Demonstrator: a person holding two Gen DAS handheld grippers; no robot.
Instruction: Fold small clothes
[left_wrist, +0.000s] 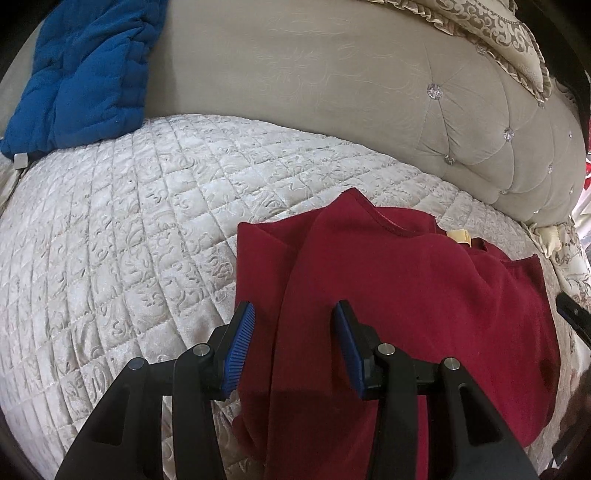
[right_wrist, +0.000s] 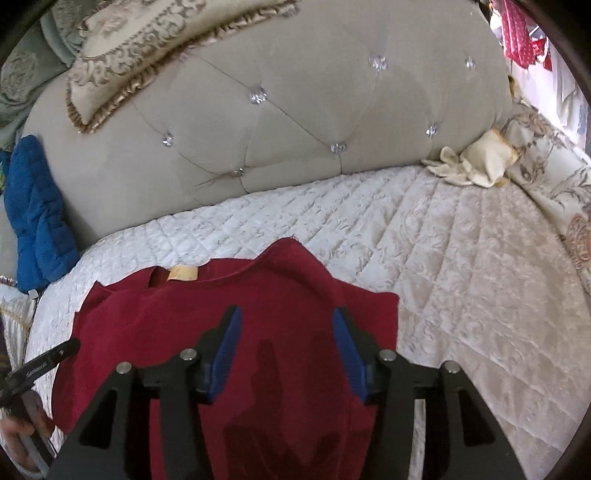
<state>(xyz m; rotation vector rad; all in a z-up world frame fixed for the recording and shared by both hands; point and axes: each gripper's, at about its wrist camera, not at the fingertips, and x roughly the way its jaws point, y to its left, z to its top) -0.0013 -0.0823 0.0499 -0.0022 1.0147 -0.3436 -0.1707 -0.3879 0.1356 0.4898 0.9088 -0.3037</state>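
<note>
A dark red garment (left_wrist: 406, 295) lies partly folded on the quilted seat cover (left_wrist: 129, 240), its neckline and tan label (left_wrist: 458, 235) pointing toward the sofa back. My left gripper (left_wrist: 294, 306) hovers open over the garment's left side, where a folded edge runs below the gap between its blue pads. In the right wrist view the same garment (right_wrist: 184, 314) lies under my right gripper (right_wrist: 287, 311), which is open above the cloth and casts a shadow on it. The pads of both grippers are clear of the cloth. A hand (right_wrist: 22, 435) holding the left tool shows at the lower left.
A tufted beige sofa back (left_wrist: 332, 92) with crystal buttons rises behind the seat. A blue quilted cushion (left_wrist: 85, 74) leans at the left. A patterned frilled pillow (left_wrist: 498, 29) sits on top at the right. A crumpled cream cloth (right_wrist: 476, 166) lies in the far right corner.
</note>
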